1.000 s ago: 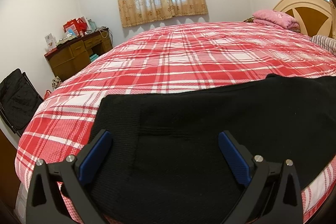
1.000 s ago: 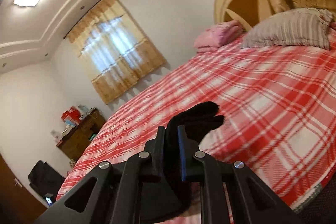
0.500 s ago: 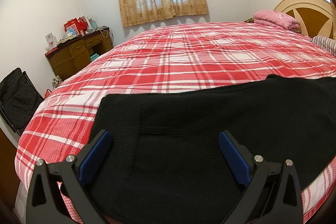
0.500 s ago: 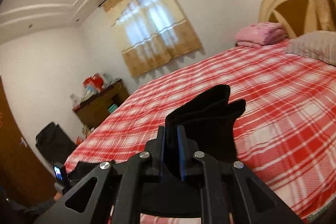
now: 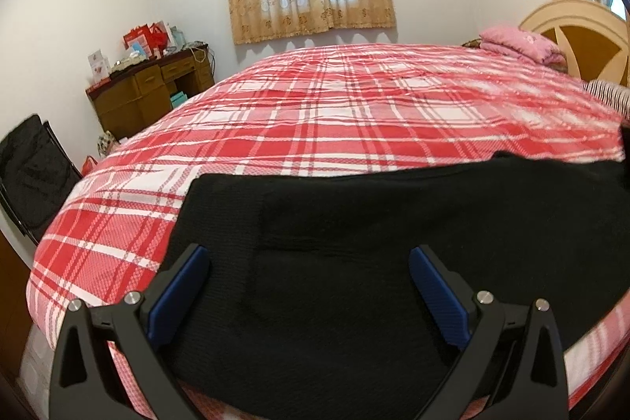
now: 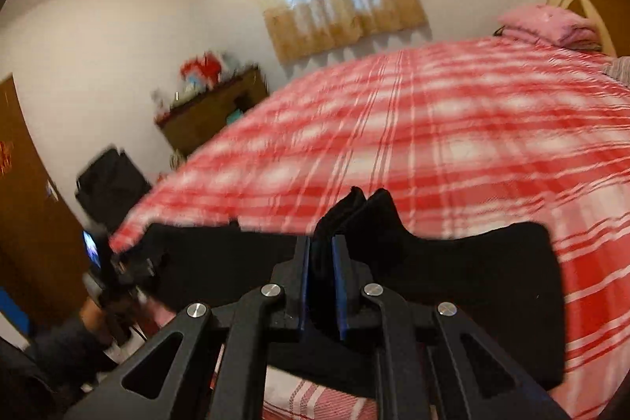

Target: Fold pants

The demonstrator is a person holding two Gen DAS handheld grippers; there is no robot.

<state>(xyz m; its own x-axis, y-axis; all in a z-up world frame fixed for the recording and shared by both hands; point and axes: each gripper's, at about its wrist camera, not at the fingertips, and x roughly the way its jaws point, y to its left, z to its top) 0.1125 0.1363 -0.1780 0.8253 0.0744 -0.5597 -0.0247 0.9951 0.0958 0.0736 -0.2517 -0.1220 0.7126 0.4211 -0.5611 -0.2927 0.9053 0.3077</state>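
Pinching black pants (image 6: 453, 274), right gripper (image 6: 321, 258); no legible writing

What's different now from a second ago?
The right gripper, still shut on a bunch of the black pants, has swung leftward and lower, over the pants spread on the plaid bedspread. The left gripper stays open and unmoved above them.
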